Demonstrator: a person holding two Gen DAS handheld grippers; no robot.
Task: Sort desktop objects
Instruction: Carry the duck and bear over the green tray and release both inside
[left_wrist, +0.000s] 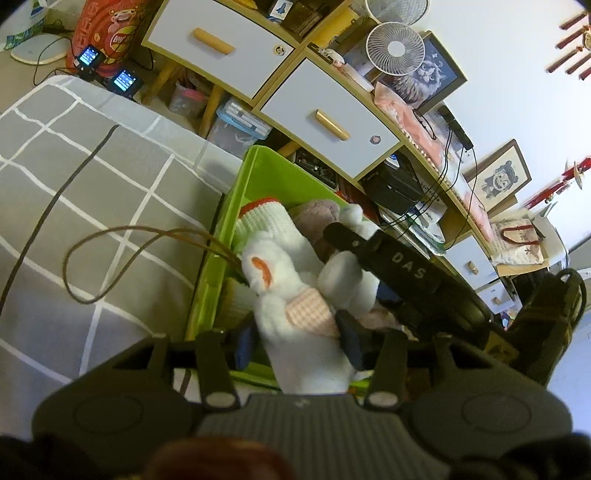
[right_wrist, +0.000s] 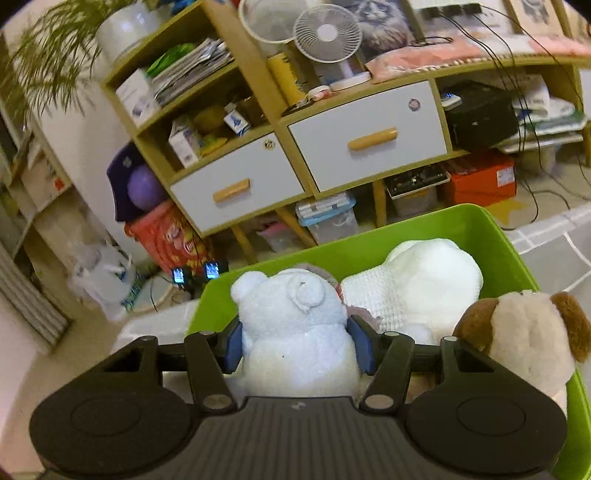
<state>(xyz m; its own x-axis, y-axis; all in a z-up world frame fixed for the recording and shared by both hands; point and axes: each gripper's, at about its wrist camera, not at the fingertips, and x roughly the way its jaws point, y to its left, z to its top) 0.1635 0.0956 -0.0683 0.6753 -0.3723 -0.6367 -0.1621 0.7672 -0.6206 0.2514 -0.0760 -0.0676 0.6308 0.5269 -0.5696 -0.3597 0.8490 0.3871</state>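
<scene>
A green plastic bin stands on a grey checked cloth and holds several plush toys. My left gripper is shut on a white plush toy with an orange mark and a pink checked bow, held over the bin. My right gripper is shut on a white plush bear over the same bin. A white knitted plush lies in the bin beyond it. A brown-eared plush dog sits at the bin's right rim. The other gripper's black body crosses the left wrist view.
The grey checked cloth spreads left of the bin, with a brown cord loop and a dark cable on it. A wooden cabinet with white drawers stands behind, with boxes underneath.
</scene>
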